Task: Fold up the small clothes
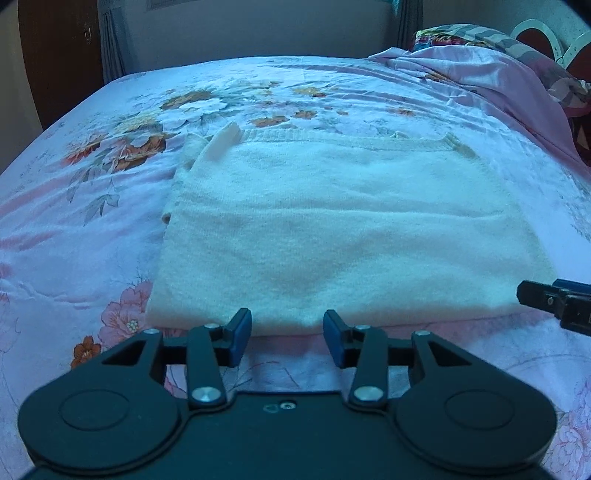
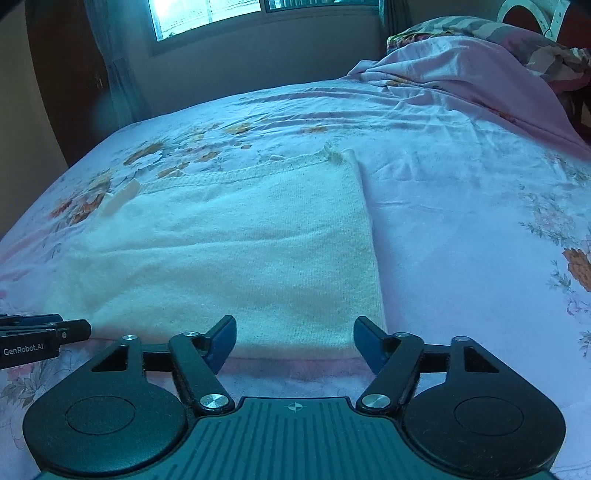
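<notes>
- My left gripper and right gripper stood released at the white sweater's near edge.
- Judged next: grasp that edge, fold it away across the bedsheet.

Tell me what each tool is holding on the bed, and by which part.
Nothing is held. The left tool and right tool both stand open at the near edge of the folded white sweater, with no cloth pinched between their pads.

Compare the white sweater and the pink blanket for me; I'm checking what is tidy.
The white sweater lies flat and folded with straight edges; the pink blanket is bunched in a wrinkled heap. The sweater is near the front of the bed, the blanket at the far right by the pillow. Both rest on the flowered bedsheet.
</notes>
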